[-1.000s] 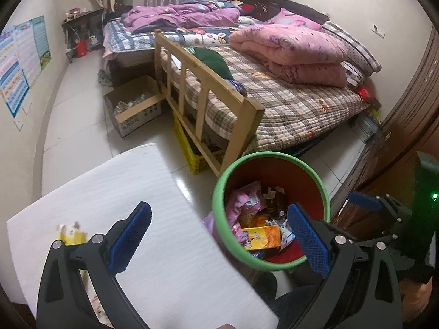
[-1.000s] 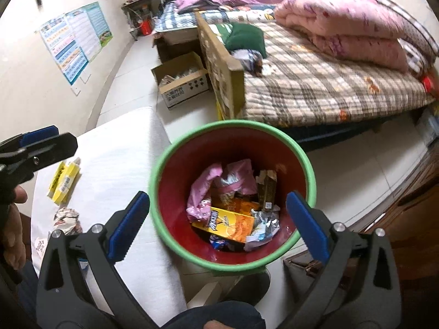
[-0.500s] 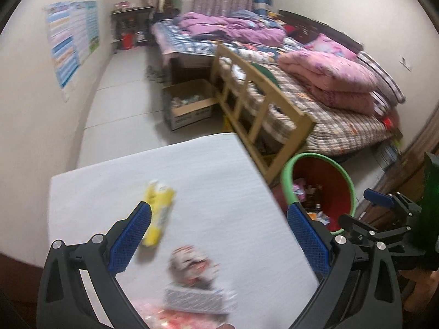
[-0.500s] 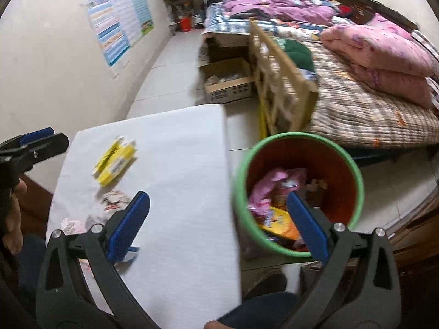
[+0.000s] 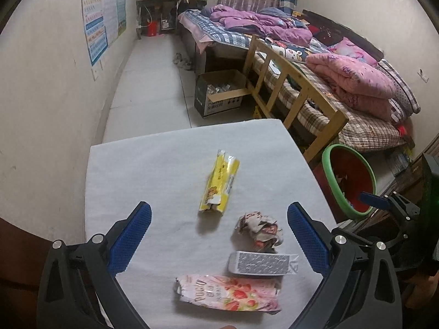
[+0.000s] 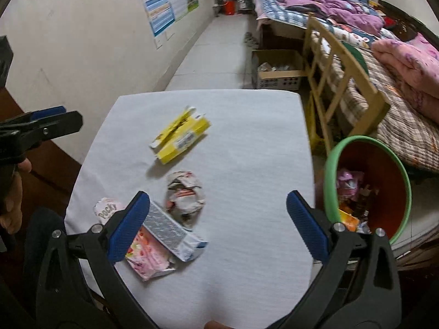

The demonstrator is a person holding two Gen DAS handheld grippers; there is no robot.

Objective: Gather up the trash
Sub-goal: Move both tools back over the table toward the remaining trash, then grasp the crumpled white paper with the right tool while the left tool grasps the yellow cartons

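Both the left gripper and right gripper gape wide, empty (ready to grab), above the crumpled paper wrapper beside the green-rimmed red bin.

Wrappers on table, bin to right

White surface, bright litter, red bin with a green rim.
Yellow box printed in black, a crumpled white-and-brown wrapper, a silver dotted carton, a pink strawberry-print packet. Both grippers show black frames and blue textured pads; plaid bed, pink quilt.
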